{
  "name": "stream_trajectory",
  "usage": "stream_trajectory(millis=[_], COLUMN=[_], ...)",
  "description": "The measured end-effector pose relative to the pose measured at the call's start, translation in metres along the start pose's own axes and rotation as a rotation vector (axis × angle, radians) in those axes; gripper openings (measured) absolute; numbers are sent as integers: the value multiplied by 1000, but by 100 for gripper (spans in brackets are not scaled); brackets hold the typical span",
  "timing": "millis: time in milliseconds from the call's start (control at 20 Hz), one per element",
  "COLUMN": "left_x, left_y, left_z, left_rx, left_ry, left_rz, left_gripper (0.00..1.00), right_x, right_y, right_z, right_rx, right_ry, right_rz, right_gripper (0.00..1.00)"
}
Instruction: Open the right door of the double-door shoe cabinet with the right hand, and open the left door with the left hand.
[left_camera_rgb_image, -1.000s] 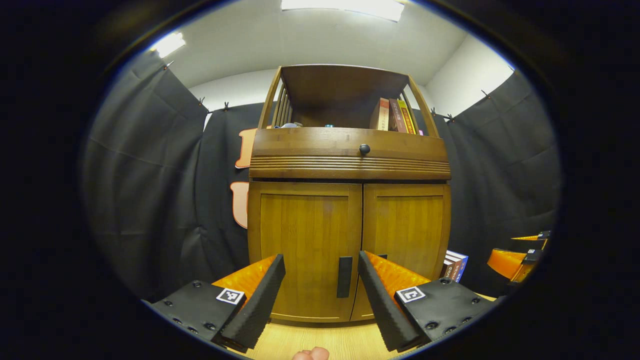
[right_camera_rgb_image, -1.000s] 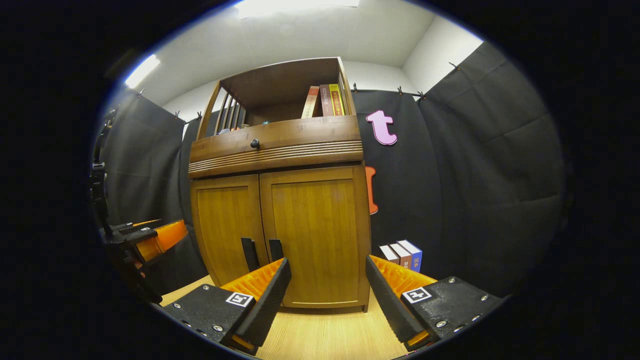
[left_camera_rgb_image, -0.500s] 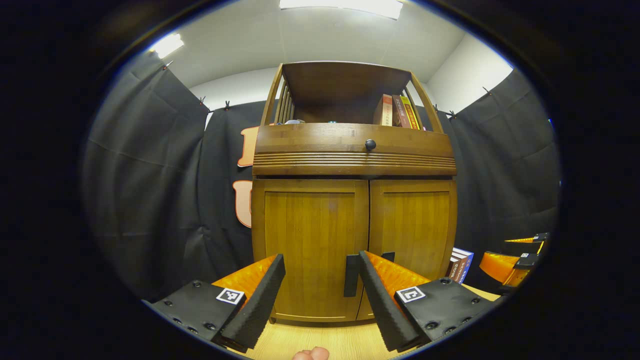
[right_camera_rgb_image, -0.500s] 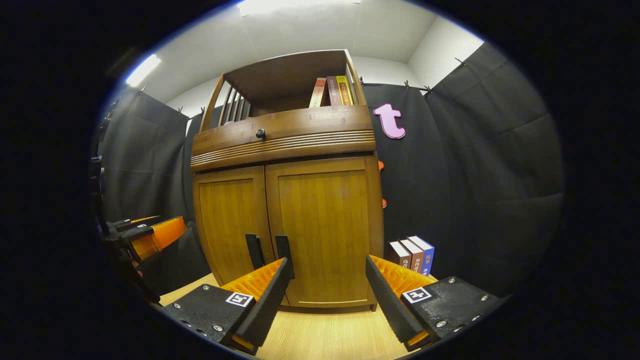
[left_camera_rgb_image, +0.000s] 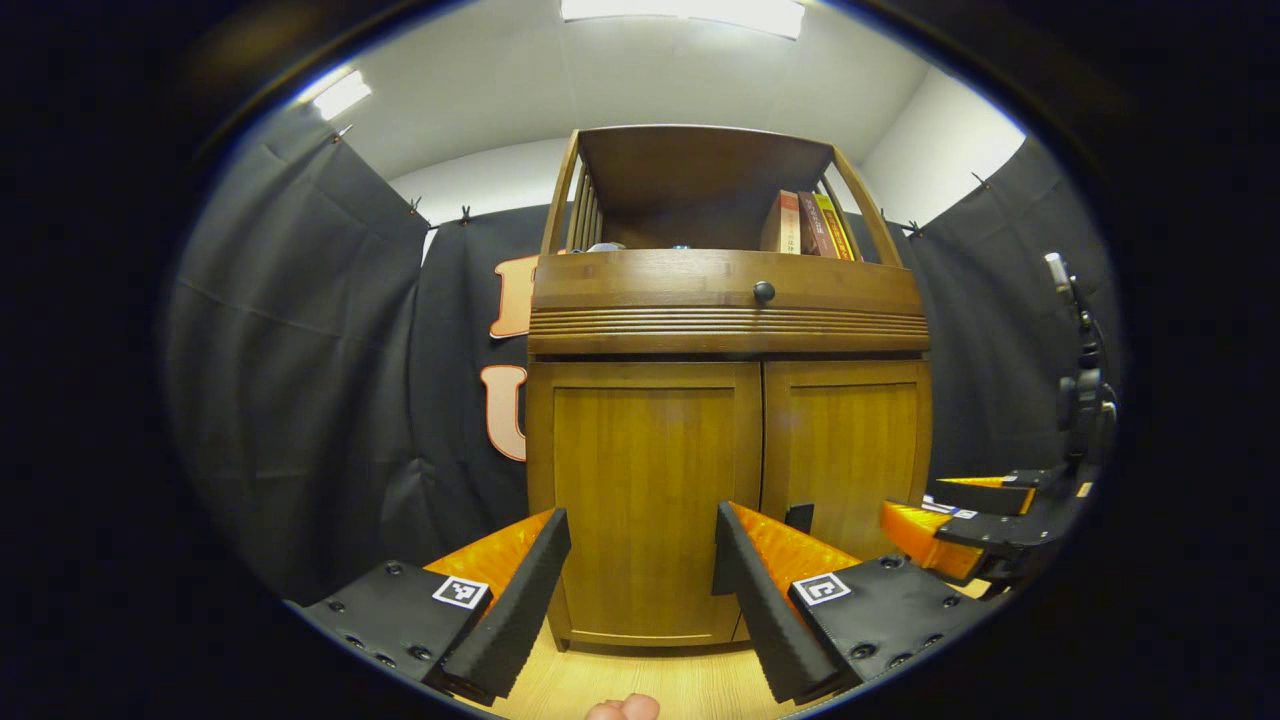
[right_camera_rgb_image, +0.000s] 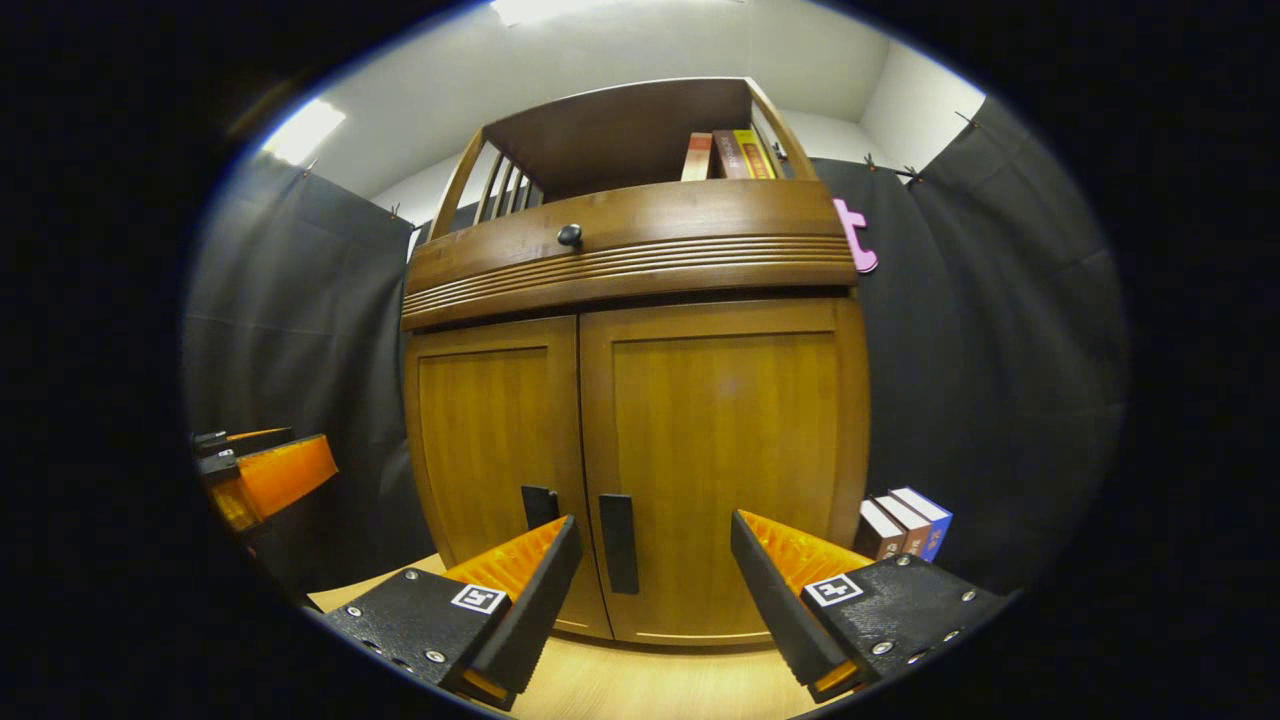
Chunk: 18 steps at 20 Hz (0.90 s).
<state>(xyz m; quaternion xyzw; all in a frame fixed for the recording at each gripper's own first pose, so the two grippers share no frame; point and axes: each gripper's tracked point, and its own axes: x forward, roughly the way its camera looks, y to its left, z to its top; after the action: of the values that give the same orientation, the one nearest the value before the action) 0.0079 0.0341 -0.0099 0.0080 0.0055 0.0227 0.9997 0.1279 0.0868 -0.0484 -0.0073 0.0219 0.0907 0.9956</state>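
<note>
both cabinet doors (right_camera_rgb_image: 720, 450) shut

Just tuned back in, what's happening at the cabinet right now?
A person holds a gripper in each hand in front of the wooden shoe cabinet. Both doors are shut. The right gripper has its jaws open and points at the right door, with that door's dark handle just above its fingers; nothing is gripped yet. The left gripper is also open, facing the left door, not touching it. Books stand on the floor beside the cabinet.
</note>
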Motion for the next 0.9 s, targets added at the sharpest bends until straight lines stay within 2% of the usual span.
stream_trajectory(millis=[200, 400, 550, 900], left_x=[-6, -8, -8, 1], left_y=[8, 11, 17, 36], left_z=[0, -6, -8, -7], left_rx=[13, 2, 11, 27], left_ry=[-7, -3, -3, -19], left_rz=[12, 4, 1, 16], left_gripper=[95, 95, 95, 94], right_x=[45, 89, 109, 128], right_y=[18, 9, 10, 6], right_z=[-23, -56, -74, -86], right_rx=[-14, -49, -37, -46], right_ry=[20, 62, 92, 88], right_rz=[34, -21, -41, -93], right_gripper=[93, 93, 93, 93])
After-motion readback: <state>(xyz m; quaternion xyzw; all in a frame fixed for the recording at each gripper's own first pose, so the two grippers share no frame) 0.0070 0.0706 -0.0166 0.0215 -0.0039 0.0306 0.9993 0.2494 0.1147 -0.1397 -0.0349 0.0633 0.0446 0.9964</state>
